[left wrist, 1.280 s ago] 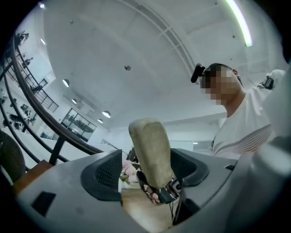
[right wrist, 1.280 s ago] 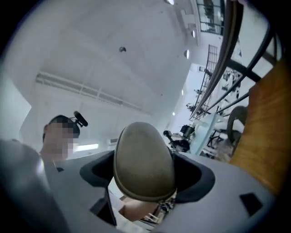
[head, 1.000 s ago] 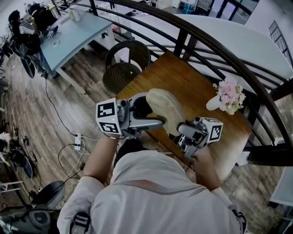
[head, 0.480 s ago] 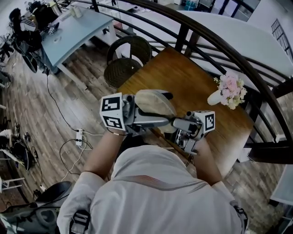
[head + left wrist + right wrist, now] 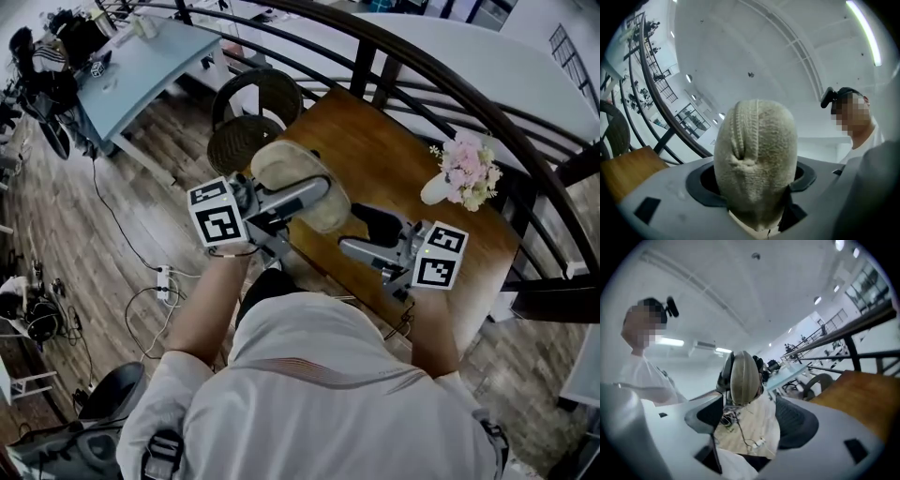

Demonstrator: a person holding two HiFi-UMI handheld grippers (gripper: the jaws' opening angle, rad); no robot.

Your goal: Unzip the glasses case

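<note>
The beige fabric glasses case [image 5: 292, 174] is held up in the air over the near edge of the wooden table [image 5: 375, 155]. My left gripper [image 5: 307, 195] is shut on it, and in the left gripper view the case [image 5: 757, 154] fills the space between the jaws of the left gripper [image 5: 757, 190]. My right gripper [image 5: 361, 236] is level, to the right of the case and apart from it. Its jaws have just been closing a little but stand open, with nothing between them. In the right gripper view the case [image 5: 744, 376] shows end-on beyond the right gripper [image 5: 750, 425].
A white vase of pink flowers [image 5: 464, 178] stands at the table's right side. Two dark wicker chairs [image 5: 246, 127] stand beyond the table's left corner. A black curved railing [image 5: 450, 80] runs behind. A power strip and cables [image 5: 161, 291] lie on the wooden floor.
The left gripper has carried the case left and rolled it. The right gripper has dropped, rolled and drawn off to the right, leaving a gap to the case.
</note>
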